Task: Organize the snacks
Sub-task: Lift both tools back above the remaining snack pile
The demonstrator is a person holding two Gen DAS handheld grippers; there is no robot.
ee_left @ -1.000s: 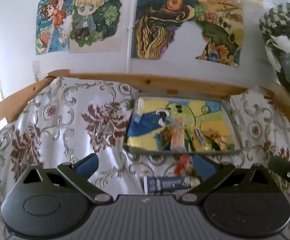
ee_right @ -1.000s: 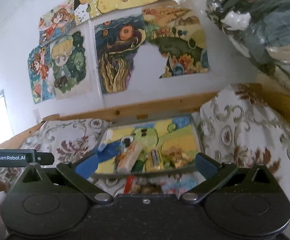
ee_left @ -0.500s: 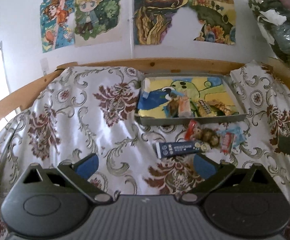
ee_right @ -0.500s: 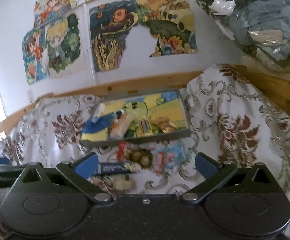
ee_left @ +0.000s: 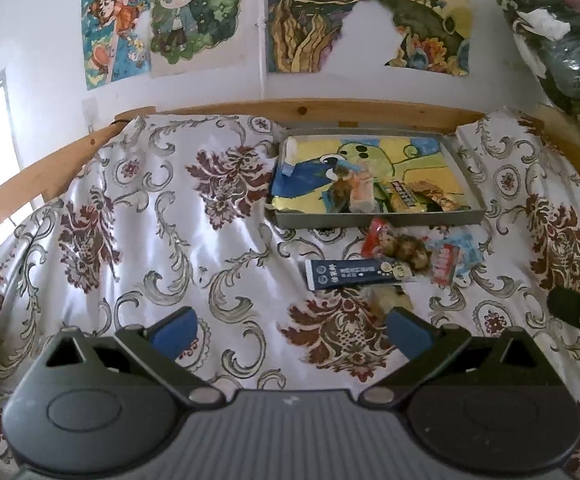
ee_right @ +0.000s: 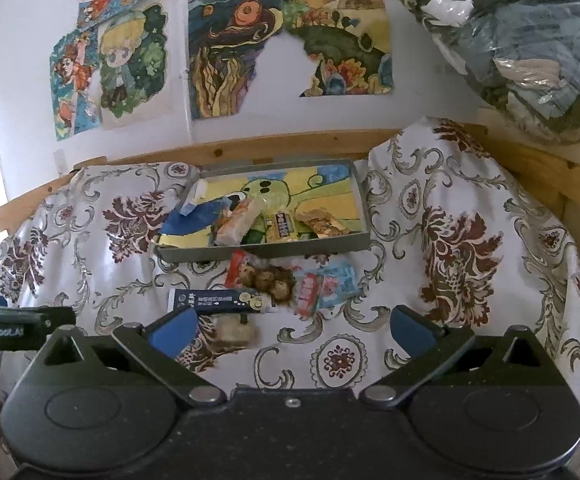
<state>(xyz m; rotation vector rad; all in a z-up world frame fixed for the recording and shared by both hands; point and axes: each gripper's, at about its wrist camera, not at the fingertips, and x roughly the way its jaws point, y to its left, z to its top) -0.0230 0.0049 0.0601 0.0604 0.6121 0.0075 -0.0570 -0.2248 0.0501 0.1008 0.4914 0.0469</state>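
Both spread wide and empty: left hand-held gripper (ee_left: 290,330), right hand-held gripper (ee_right: 290,328). Ahead of both, loose snack packets (ee_right: 266,288) on the bedspread (ee_left: 150,220), just short of the tray (ee_right: 266,250), probably awaiting transfer inside.

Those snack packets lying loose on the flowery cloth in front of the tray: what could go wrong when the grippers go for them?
1. The dark blue bar, the bag of brown balls and the pink-and-blue packet lie bunched together, so closing on one may drag a neighbour.
2. The cloth is rumpled and glossy; fingers could pinch fabric along with a flat packet.
3. The tray already holds several snacks near its front wall, so a new one might land on top and slide out.
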